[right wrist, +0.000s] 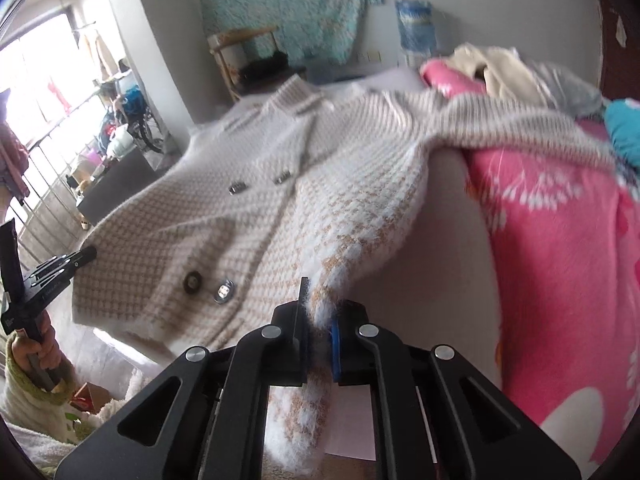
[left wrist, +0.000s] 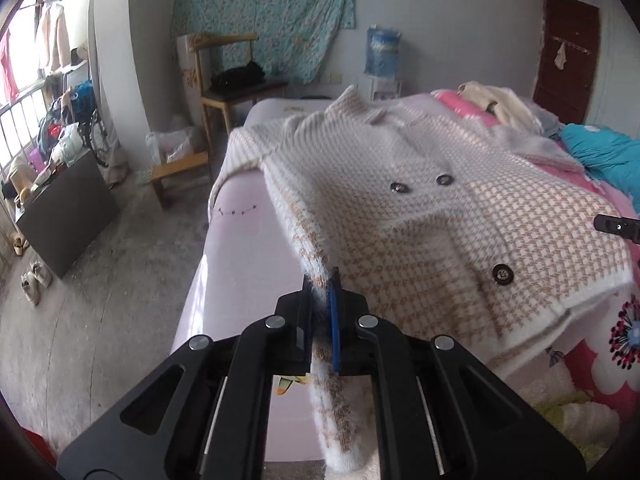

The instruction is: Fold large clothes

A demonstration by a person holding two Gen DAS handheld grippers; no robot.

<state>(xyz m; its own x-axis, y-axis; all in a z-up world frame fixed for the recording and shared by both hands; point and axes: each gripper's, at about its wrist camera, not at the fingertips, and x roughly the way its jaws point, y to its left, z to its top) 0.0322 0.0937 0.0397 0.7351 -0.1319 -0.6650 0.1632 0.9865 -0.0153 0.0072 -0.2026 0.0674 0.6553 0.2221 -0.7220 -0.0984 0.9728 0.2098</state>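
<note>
A fuzzy cream and tan houndstooth cardigan (left wrist: 420, 220) with dark buttons lies front up on the bed, collar toward the far end. My left gripper (left wrist: 322, 300) is shut on its left sleeve cuff, which hangs down between the fingers. My right gripper (right wrist: 320, 312) is shut on the right sleeve cuff of the same cardigan (right wrist: 240, 208). The left gripper (right wrist: 86, 256) shows at the left edge of the right wrist view, held in a hand. The right gripper's tip (left wrist: 618, 226) shows at the right edge of the left wrist view.
The bed has a pale lilac sheet (left wrist: 236, 232) and a pink floral quilt (right wrist: 560, 260). Loose clothes (left wrist: 504, 108) and a teal cloth (left wrist: 608, 152) lie at the far right. A wooden chair (left wrist: 236, 88), a stool (left wrist: 180, 172) and a dark box (left wrist: 68, 208) stand on the floor to the left.
</note>
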